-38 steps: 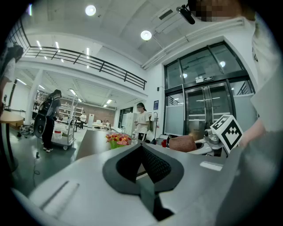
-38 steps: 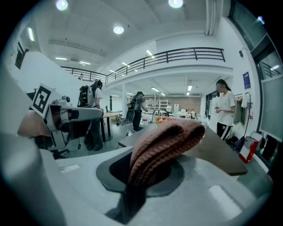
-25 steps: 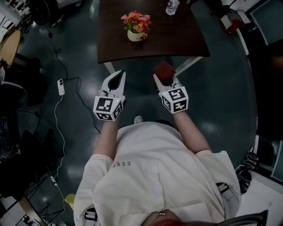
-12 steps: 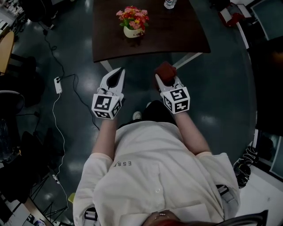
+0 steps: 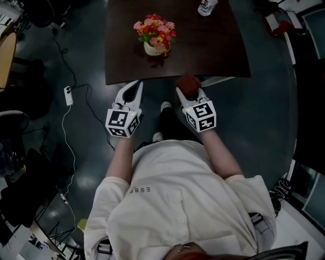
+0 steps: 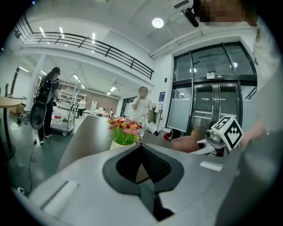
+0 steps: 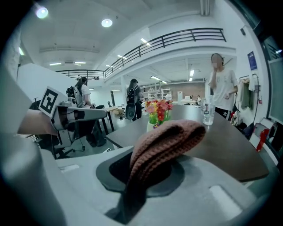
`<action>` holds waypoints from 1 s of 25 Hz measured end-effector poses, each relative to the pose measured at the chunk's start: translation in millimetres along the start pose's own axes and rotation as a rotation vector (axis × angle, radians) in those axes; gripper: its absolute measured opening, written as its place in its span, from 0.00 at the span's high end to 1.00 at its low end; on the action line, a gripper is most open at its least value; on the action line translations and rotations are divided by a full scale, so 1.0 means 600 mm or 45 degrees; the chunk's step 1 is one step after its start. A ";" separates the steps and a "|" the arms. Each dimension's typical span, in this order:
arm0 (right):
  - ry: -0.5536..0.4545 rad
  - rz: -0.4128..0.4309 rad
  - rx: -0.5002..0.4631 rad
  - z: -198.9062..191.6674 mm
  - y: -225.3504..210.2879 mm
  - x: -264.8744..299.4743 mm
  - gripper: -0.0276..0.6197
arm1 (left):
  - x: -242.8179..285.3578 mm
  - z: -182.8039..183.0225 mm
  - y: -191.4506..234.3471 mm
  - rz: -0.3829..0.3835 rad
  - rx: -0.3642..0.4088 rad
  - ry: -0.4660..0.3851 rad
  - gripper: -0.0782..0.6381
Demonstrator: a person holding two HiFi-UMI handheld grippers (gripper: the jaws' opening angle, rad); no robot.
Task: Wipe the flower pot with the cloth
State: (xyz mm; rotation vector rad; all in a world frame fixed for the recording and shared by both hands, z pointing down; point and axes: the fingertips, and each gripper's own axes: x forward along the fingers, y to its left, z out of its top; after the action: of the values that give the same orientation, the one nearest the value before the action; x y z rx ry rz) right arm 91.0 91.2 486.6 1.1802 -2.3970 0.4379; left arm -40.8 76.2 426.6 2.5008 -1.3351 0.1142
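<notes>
On the dark floor at the far left lies a white power strip (image 5: 69, 96) with a thin cable that runs toward the near side. To the right of it, the left gripper (image 5: 135, 85) is held out in front of the person, and its tips are just at the near left corner of the brown table (image 5: 223, 56). Its two jaws are pressed together, and nothing is between them.

Beyond this gripper, on the left part of the table and not far from the near edge, stands the flower pot (image 5: 150, 49). It is small, cream coloured and upright, and it is filled with pink, red and yellow flowers (image 5: 154, 29). Nothing touches the pot; both grippers are apart from it.

Further to the right, the right gripper (image 5: 189, 93) is at the near edge of the table, about level with the left one. Its jaws are closed on a reddish brown knitted cloth (image 7: 166, 141). The folded end of the cloth sticks out past the tips and hangs over the edge of the table, to the right of the pot and nearer than it.

At the far right part of the table stands a clear bottle (image 5: 207, 6), well apart from the pot.
</notes>
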 end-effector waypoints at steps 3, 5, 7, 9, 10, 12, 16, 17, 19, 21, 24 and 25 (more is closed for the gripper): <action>0.033 0.048 -0.039 0.014 -0.035 0.047 0.89 | 0.046 0.004 0.028 0.023 -0.010 0.026 0.87; 0.072 0.092 -0.062 0.015 -0.051 0.076 0.89 | 0.074 0.003 0.047 0.040 -0.019 0.044 0.87; 0.115 0.161 -0.075 0.013 -0.050 0.103 0.89 | 0.101 0.001 0.064 0.059 -0.026 0.058 0.87; 0.146 0.245 -0.110 0.011 -0.031 0.129 0.89 | 0.124 -0.002 0.077 0.073 -0.029 0.069 0.87; 0.156 0.291 -0.137 0.011 -0.015 0.140 0.89 | 0.135 -0.005 0.081 0.074 -0.028 0.074 0.87; 0.184 0.386 -0.180 0.005 0.020 0.161 0.89 | 0.152 -0.009 0.088 0.069 -0.025 0.083 0.87; 0.235 0.496 -0.231 -0.010 0.062 0.206 0.89 | 0.175 -0.021 0.111 0.062 -0.036 0.103 0.87; 0.244 0.505 -0.232 -0.012 0.066 0.217 0.89 | 0.180 -0.022 0.117 0.058 -0.038 0.106 0.87; 0.257 0.510 -0.226 -0.011 0.067 0.238 0.89 | 0.192 -0.023 0.127 0.038 -0.034 0.112 0.87; 0.256 0.505 -0.226 -0.002 0.064 0.260 0.89 | 0.207 -0.025 0.135 -0.001 -0.020 0.123 0.87; 0.246 0.503 -0.229 0.014 0.065 0.286 0.89 | 0.226 -0.035 0.146 -0.070 0.009 0.151 0.87; 0.246 0.504 -0.230 0.018 0.065 0.293 0.89 | 0.232 -0.035 0.148 -0.096 0.016 0.154 0.87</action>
State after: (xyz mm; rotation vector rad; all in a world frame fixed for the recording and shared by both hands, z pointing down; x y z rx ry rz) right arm -38.9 -8.2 562.7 0.5569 -2.4359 0.4221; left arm -34.0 -75.0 496.0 2.5074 -1.1951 0.2532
